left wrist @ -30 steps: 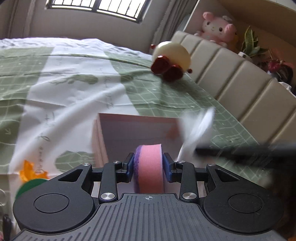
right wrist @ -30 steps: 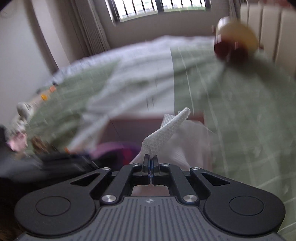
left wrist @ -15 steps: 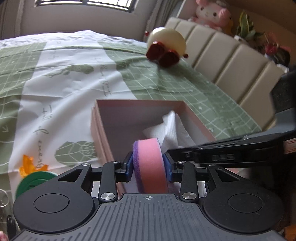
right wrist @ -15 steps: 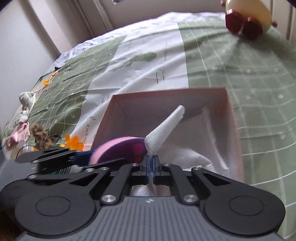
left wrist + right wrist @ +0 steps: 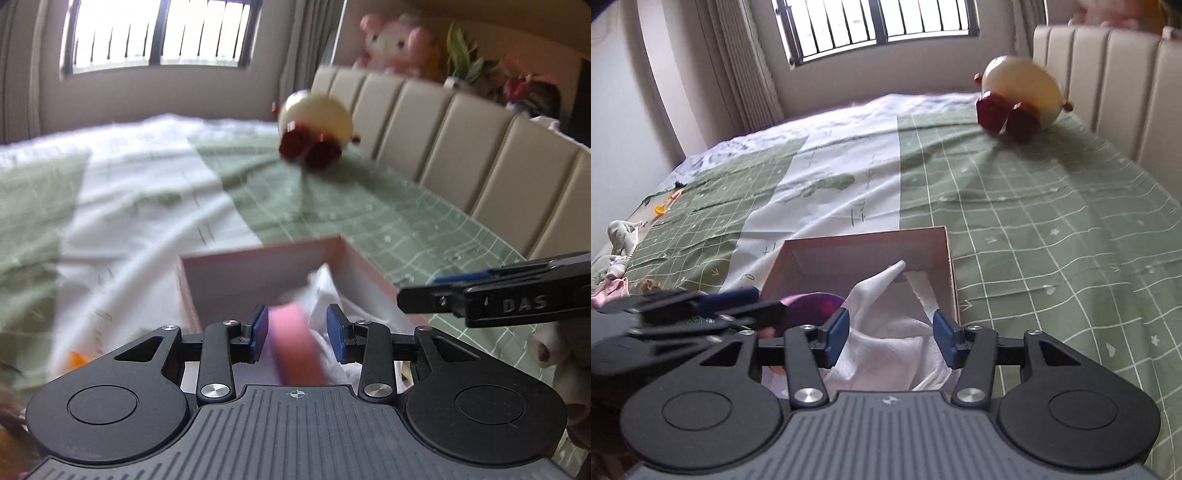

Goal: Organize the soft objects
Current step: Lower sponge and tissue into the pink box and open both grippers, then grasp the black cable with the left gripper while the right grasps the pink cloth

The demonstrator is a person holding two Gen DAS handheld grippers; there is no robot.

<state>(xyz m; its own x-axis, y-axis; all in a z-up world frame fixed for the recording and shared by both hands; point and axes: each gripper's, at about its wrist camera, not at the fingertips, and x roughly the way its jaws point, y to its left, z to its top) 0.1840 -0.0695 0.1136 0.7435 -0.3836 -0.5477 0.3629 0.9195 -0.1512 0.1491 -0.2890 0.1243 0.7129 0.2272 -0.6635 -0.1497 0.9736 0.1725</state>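
Observation:
A pink cardboard box (image 5: 258, 269) (image 5: 864, 254) sits on the green and white bedspread. My left gripper (image 5: 297, 332) is open just above the box. The pink and purple sponge (image 5: 295, 347) is blurred between its pads and free of them; it shows purple in the right wrist view (image 5: 809, 306). My right gripper (image 5: 890, 334) is open over the box's near right part. The white cloth (image 5: 886, 332) lies loose in the box with one corner standing up; it also shows in the left wrist view (image 5: 328, 295).
A cream and red plush toy (image 5: 1015, 99) (image 5: 317, 125) lies at the far end near the padded headboard (image 5: 461, 147). A pink plush (image 5: 391, 44) and plants sit on the shelf behind. Small toys and cloth scraps (image 5: 620, 243) lie at the bed's left edge.
Both grippers have opened. The left has let go of the sponge, which drops into the box. The right has let go of the white cloth, which now lies in the box.

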